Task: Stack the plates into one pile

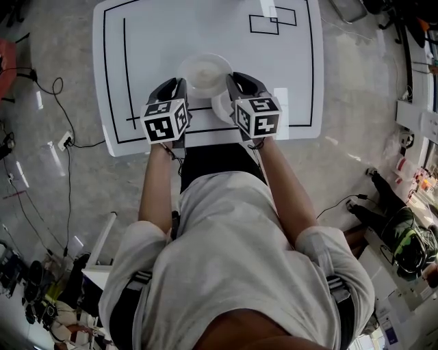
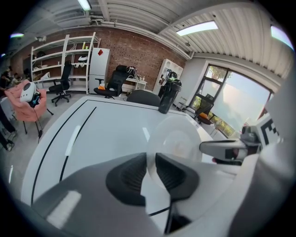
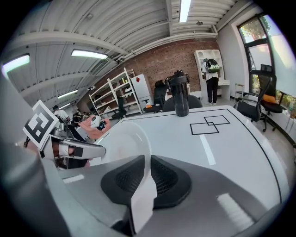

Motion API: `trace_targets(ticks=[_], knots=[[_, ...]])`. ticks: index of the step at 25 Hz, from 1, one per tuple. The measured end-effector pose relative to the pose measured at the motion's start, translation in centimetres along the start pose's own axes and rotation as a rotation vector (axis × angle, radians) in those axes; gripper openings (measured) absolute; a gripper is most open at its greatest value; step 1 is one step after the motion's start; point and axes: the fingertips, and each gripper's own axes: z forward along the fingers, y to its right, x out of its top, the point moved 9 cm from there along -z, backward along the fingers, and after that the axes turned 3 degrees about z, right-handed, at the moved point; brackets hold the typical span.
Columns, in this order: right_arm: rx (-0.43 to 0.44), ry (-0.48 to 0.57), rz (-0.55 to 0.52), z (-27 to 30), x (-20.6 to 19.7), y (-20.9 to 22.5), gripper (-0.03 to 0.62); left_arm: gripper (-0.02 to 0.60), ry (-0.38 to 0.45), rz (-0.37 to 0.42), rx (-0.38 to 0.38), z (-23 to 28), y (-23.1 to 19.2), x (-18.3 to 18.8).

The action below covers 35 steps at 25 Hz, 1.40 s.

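Note:
Two translucent white plates are held up over the near part of the white table [image 1: 137, 41]. In the left gripper view, my left gripper [image 2: 151, 169] is shut on the near rim of one plate [image 2: 178, 139], which reaches ahead and to the right. In the right gripper view, my right gripper [image 3: 149, 173] is shut on the rim of the other plate [image 3: 121, 144], which leans to the left. From the head view, the left gripper [image 1: 179, 87] and right gripper [image 1: 233, 81] flank one plate [image 1: 205, 72]. The second plate [image 1: 220, 108] shows just below it, partly overlapped.
Black lines mark the table, with two overlapping rectangles [image 1: 274, 20] at the far right. A black bottle [image 3: 179, 95] stands at the table's far edge, also in the left gripper view [image 2: 167, 98]. Office chairs, shelves and floor cables surround the table.

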Motion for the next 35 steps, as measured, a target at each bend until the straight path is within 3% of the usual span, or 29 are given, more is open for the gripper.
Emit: trace_targets(ticks=[20,35], knots=[[-0.117,0.010,0.077,-4.8,-2.5,4.7,0.046,0.058,-0.044,0.096,-0.119,1.9,6.2,-0.4],[-0.126,-0.004,0.111,-6.0,-4.3,6.1,0.046,0.055,-0.074,0.122,-0.142,2.3,8.0,-1.5]])
